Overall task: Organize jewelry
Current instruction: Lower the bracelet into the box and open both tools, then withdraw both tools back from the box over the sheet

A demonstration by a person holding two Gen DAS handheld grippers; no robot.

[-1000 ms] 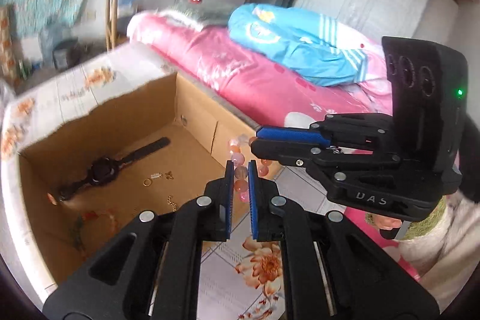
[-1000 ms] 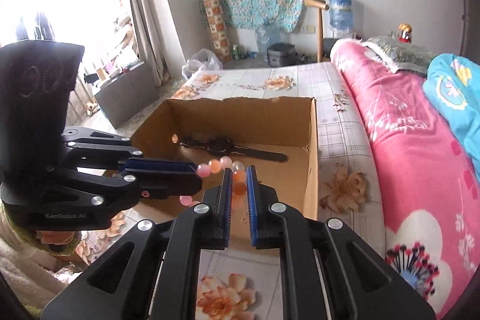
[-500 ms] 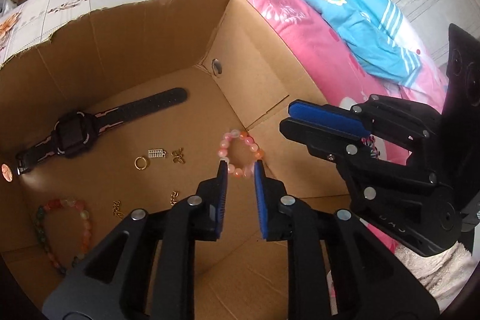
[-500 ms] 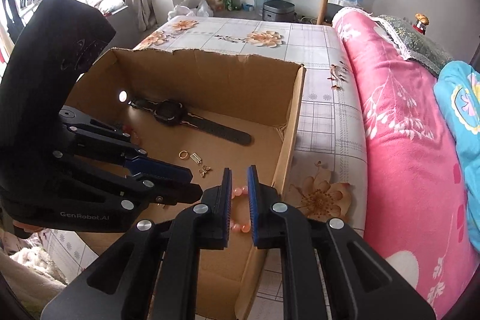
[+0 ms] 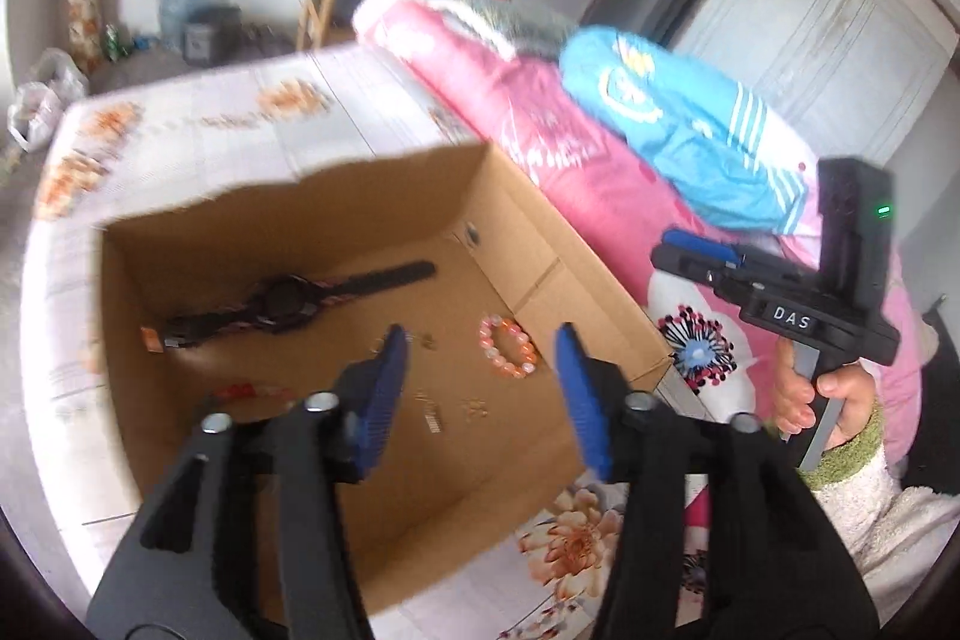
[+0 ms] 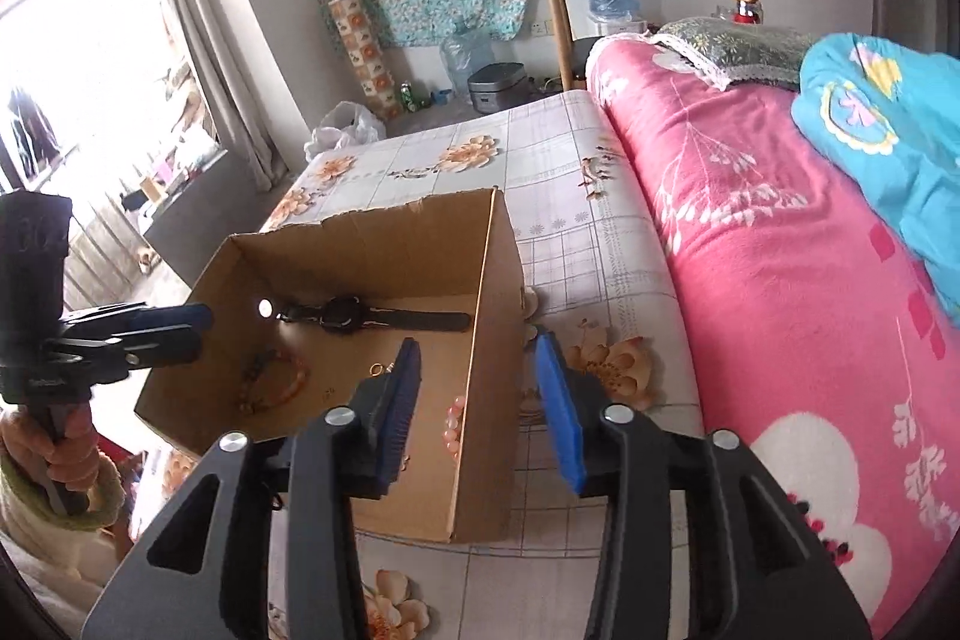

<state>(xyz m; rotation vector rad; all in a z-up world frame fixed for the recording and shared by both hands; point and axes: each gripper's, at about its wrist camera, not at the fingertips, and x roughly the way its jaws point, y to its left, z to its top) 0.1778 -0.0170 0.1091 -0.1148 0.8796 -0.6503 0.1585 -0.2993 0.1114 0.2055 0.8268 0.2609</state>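
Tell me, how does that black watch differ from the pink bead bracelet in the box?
The black watch lies stretched out long and flat; the pink bead bracelet is a closed ring. The watch is dark, with a round face and straps; the bracelet is a string of pale pink and orange beads. The watch lies nearer the far wall, the bracelet nearer the right wall. Both rest loose on the cardboard box floor.

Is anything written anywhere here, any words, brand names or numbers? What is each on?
"DAS": white letters on the side of the right gripper, seen from the left wrist.
Small pale label on the left gripper, seen from the right wrist: too blurred to read.
Cans on the floor by the wall: print too small to read.
Nothing else legible.
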